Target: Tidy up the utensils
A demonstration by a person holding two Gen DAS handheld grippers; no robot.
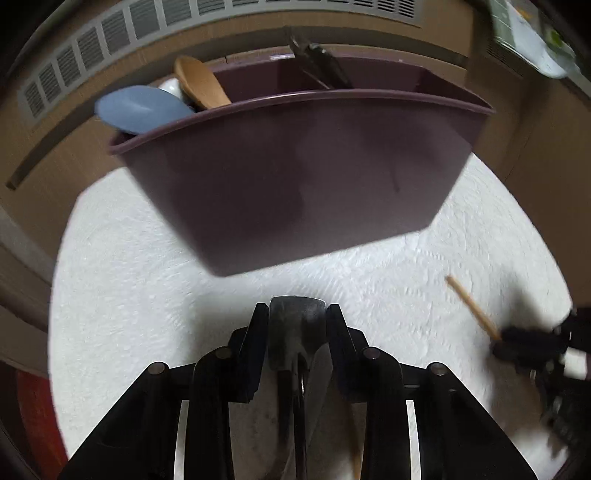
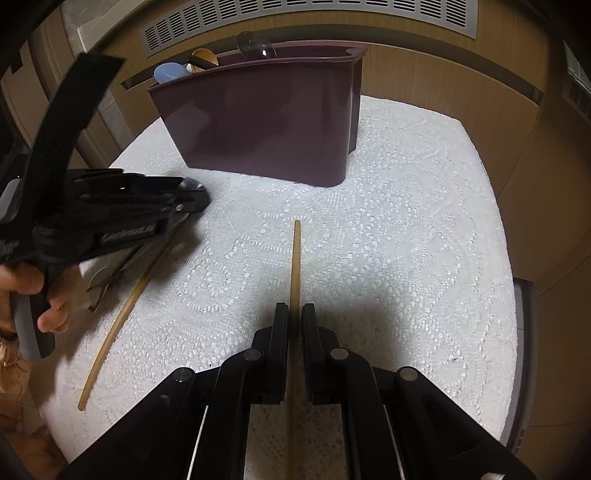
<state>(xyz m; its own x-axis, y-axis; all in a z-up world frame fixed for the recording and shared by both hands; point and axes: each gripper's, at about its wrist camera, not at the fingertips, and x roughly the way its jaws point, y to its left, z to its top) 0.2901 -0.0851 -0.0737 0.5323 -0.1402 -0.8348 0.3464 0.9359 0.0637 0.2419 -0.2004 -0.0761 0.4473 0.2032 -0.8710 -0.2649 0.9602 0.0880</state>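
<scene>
The left gripper [image 1: 297, 317] is clamped on a metal utensil [image 1: 297, 325], probably scissors or tongs; the right gripper [image 2: 294, 317] pinches one wooden chopstick [image 2: 295, 258] narrowly. The thin stick may pivot or slip between the pads when lifted. The second chopstick [image 2: 122, 317] lies near the left on the white lace cloth [image 2: 406, 221], partly under the left tool, so it could be dragged. The purple utensil holder [image 2: 266, 122] stands far, before wooden panels with a vent grille [image 2: 314, 14].
</scene>
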